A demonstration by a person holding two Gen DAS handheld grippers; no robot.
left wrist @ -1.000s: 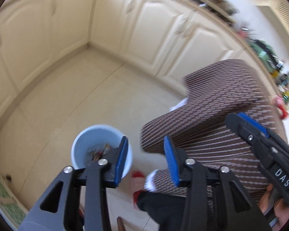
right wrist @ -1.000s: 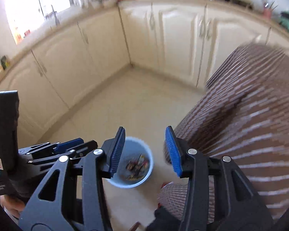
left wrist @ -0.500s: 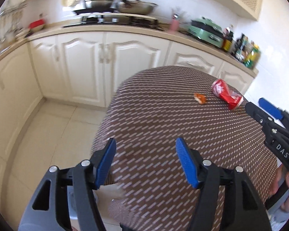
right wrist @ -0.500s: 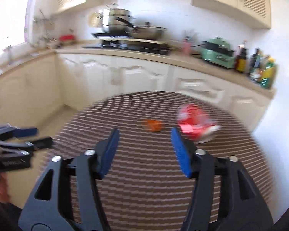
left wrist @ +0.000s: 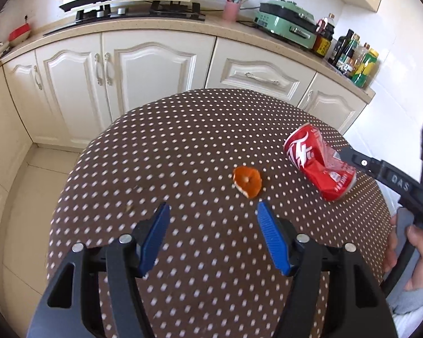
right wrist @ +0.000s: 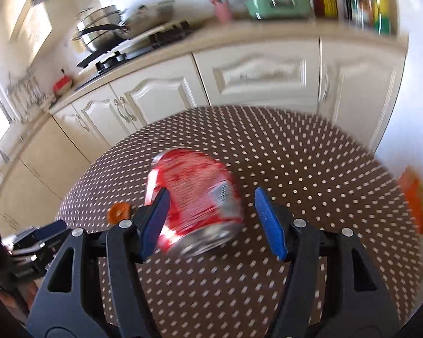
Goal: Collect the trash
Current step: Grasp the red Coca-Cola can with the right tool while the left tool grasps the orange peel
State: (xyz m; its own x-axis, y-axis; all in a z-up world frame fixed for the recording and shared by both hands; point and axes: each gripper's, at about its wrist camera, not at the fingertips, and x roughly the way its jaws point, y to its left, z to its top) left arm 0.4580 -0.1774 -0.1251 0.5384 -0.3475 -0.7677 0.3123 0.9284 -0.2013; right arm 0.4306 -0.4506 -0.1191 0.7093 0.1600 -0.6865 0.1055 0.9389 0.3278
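A crushed red soda can [left wrist: 318, 166] lies on its side on the round brown dotted table [left wrist: 183, 152]. An orange peel [left wrist: 247, 181] lies to its left. My left gripper [left wrist: 211, 211] is open and empty, just short of the peel. In the right wrist view the can [right wrist: 194, 200] lies between the fingers of my open right gripper [right wrist: 210, 197], nearer the left finger; touching cannot be told in the blur. The peel [right wrist: 118, 211] shows small at the left there.
Cream kitchen cabinets [left wrist: 143, 64] stand behind the table, with a stove, pans and bottles on the counter. Another orange scrap [right wrist: 413, 197] lies near the table's right edge. The right gripper's body [left wrist: 403, 186] shows beside the can.
Both grippers swung up from the blue bin on the floor to the table top. The right gripper closed in around the can; the left moved toward the peel.
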